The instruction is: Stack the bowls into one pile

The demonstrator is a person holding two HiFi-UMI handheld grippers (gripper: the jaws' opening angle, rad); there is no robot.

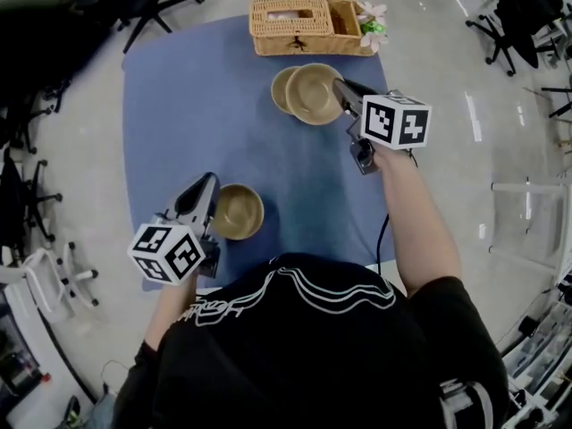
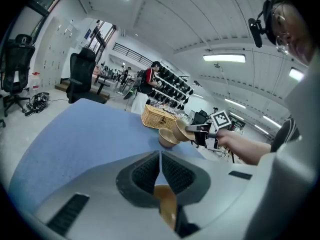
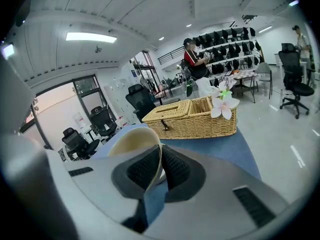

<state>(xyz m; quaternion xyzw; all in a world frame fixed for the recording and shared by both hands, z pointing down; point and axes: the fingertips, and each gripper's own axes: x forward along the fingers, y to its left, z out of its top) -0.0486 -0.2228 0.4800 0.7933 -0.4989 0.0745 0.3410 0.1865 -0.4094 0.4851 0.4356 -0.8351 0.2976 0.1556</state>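
Head view: I note a blue mat [image 1: 179, 105] with a wicker basket [image 1: 295, 25] at its far edge and a pale flower [image 1: 371, 16] at the basket's right end; the left gripper [image 1: 207, 197] is clamped on the rim of the near bowl [image 1: 239, 213], a tan bowl low on the mat close to the person's torso; I cannot tell whether it is clear of the mat; the right gripper [image 1: 340, 88] pinches the right rim of the tilted bowl [image 1: 313, 92], which overlaps the far bowl [image 1: 281, 86] lying just in front of the basket; near bowl and far pair are well apart.

Left gripper view: jaws drawn together on the near bowl's [image 2: 166, 204] thin brown rim; beyond, the tilted bowl [image 2: 181, 129] sits against or just above the far bowl [image 2: 167, 138]; I cannot tell which.

Right gripper view: jaws narrow, gripping the tilted bowl's [image 3: 134, 141] wall, its cream inside facing left; basket [image 3: 192, 118] and flower [image 3: 223, 105] stand just behind.
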